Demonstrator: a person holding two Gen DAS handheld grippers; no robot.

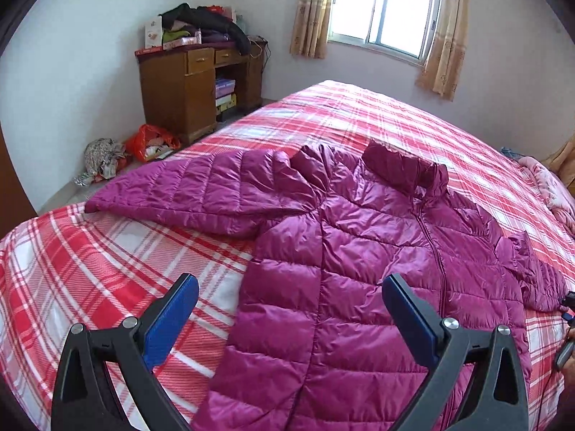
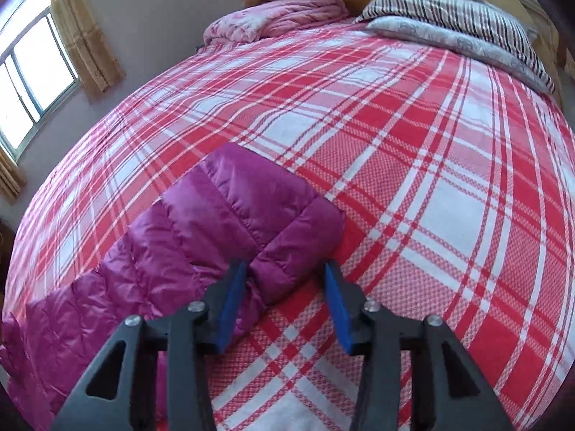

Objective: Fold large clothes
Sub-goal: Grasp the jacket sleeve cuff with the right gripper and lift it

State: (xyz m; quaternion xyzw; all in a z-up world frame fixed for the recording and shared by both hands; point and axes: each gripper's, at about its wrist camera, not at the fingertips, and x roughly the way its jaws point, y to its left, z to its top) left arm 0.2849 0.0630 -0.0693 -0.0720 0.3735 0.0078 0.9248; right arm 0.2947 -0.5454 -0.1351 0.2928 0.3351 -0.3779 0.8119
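A magenta quilted jacket lies front up and zipped on the red plaid bed, with its collar at the far side. One sleeve stretches out to the left. My left gripper hangs wide open above the jacket's lower left side, with nothing between its blue pads. The other sleeve lies flat in the right wrist view. My right gripper is at its cuff, jaws partly closed, with the cuff's end showing between the pads. I see no pinch in the fabric.
A wooden desk piled with clothes stands by the far wall, with bags on the floor beside it. A curtained window is behind the bed. A pink quilt and striped pillows lie at the headboard.
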